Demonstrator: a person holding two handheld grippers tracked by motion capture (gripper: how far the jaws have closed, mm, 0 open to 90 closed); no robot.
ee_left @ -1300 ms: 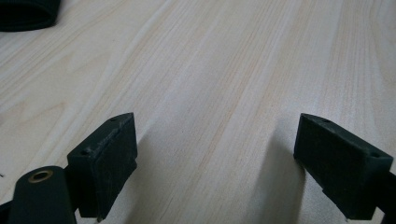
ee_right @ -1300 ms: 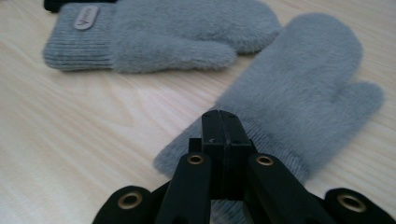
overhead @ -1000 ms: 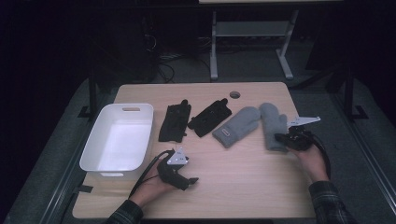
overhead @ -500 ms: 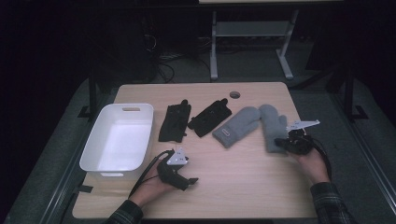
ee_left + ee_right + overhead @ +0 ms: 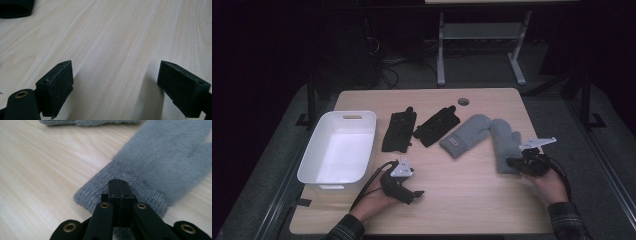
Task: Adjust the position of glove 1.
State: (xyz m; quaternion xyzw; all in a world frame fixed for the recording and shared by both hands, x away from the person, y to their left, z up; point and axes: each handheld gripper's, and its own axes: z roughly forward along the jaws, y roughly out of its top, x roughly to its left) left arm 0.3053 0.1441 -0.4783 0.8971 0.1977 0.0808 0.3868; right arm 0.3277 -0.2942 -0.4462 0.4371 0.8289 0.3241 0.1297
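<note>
table (image 5: pixel 472 195): no pieces shifted since a second ago | white bin (image 5: pixel 314 162): empty | grey mitten (image 5: pixel 504 145): cuff now pinched by your right gripper (image 5: pixel 118 185), ready to lift | left gripper (image 5: pixel 115 82): released, idle

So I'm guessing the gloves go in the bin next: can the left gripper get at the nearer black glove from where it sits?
Probably yes. The left gripper rests open on bare table, and nothing lies between it and the black glove just beyond.
</note>
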